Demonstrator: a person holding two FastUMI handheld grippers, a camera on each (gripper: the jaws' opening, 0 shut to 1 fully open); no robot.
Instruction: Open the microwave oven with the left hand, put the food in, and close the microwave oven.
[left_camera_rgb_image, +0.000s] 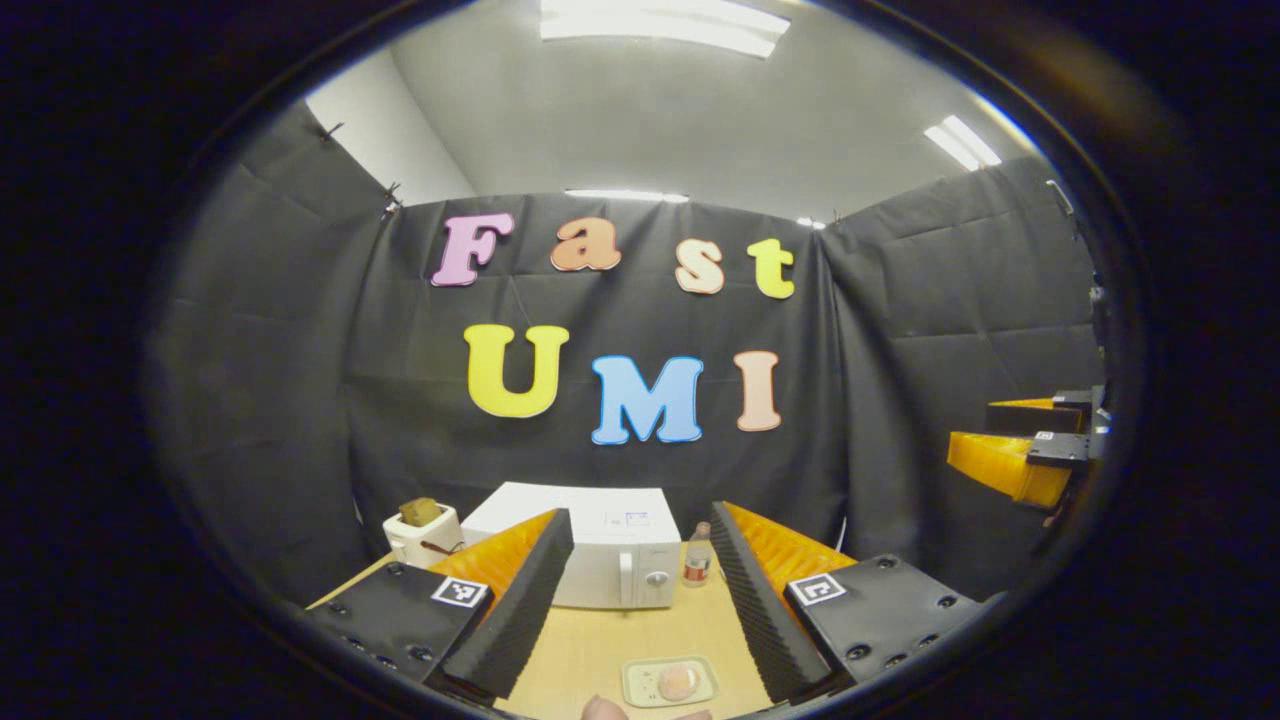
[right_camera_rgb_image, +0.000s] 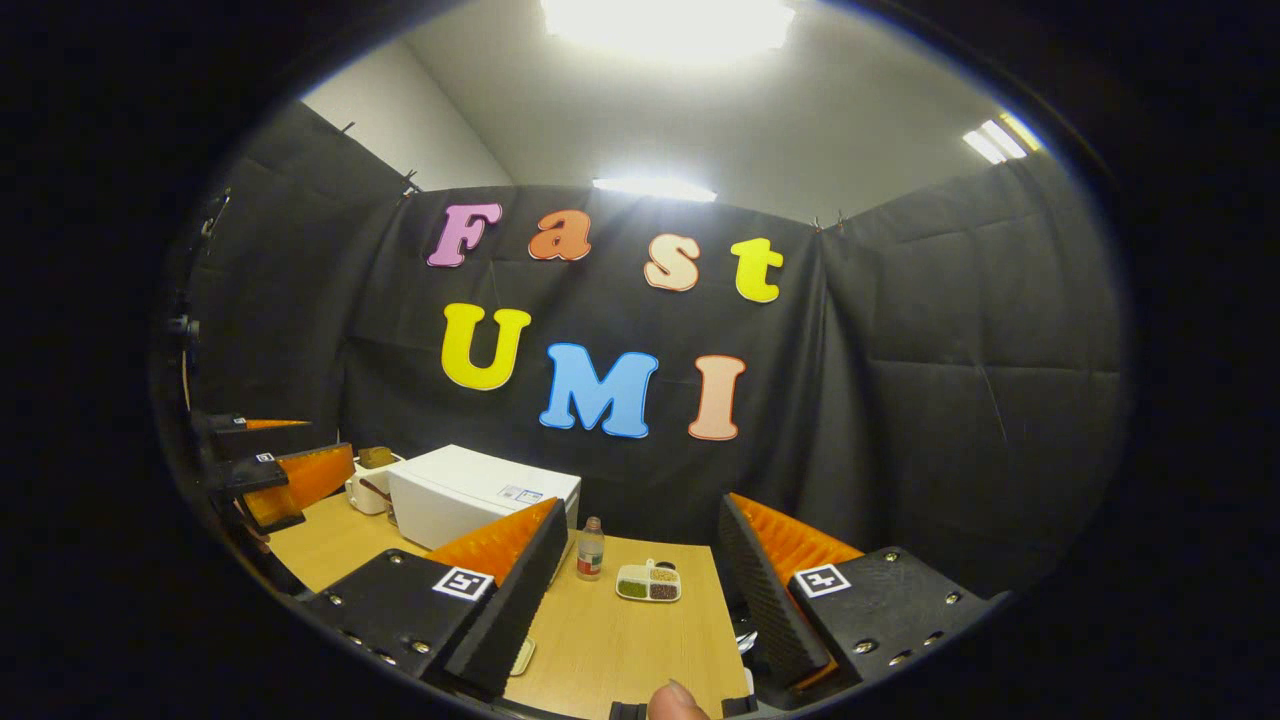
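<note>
Microwave (left_camera_rgb_image: 600, 550) shut at the counter's (left_camera_rgb_image: 600, 650) back; food plate (left_camera_rgb_image: 669, 682) just before it. Left gripper (left_camera_rgb_image: 640, 600) and right gripper (right_camera_rgb_image: 635, 600) hover wide open, empty. Small bottle (left_camera_rgb_image: 698, 558) beside the door risks toppling.

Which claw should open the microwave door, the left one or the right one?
Probably the left claw. In the left gripper view the microwave sits straight ahead between its open fingers, door shut, handle facing it. In the right gripper view the microwave lies off to one side of the right claw.
</note>
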